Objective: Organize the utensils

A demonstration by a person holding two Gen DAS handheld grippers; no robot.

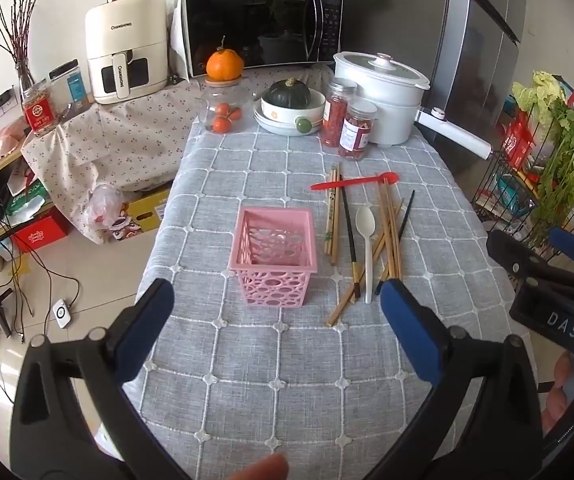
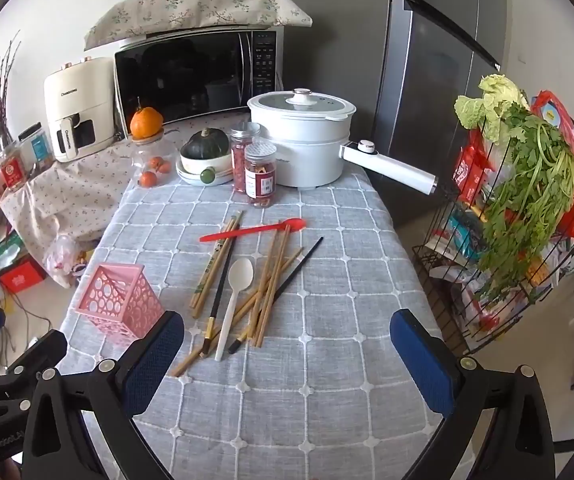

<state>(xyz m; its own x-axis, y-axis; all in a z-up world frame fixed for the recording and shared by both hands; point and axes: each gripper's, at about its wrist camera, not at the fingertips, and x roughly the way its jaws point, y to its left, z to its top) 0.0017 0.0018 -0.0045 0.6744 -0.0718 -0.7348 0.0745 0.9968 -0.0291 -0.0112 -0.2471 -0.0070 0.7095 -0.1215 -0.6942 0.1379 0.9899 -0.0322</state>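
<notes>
A pink perforated basket (image 1: 273, 254) stands upright and empty on the grey checked tablecloth (image 1: 287, 380); it also shows in the right wrist view (image 2: 118, 303). Right of it lie loose utensils: a white spoon (image 1: 367, 240) (image 2: 235, 298), a red spoon (image 1: 355, 183) (image 2: 253, 230), several wooden chopsticks (image 1: 391, 232) (image 2: 267, 284) and black chopsticks (image 1: 349, 232) (image 2: 299, 266). My left gripper (image 1: 277, 300) is open and empty, hovering just before the basket. My right gripper (image 2: 287, 336) is open and empty, just before the utensil pile; its body shows at the right edge of the left wrist view (image 1: 547, 276).
At the table's far end stand a white electric pot (image 2: 301, 140), two jars (image 2: 253, 160), a bowl with a squash (image 2: 205, 158), a glass jar under an orange (image 2: 147, 124) and a microwave (image 2: 195, 76). A wire rack with greens (image 2: 527, 216) stands right of the table.
</notes>
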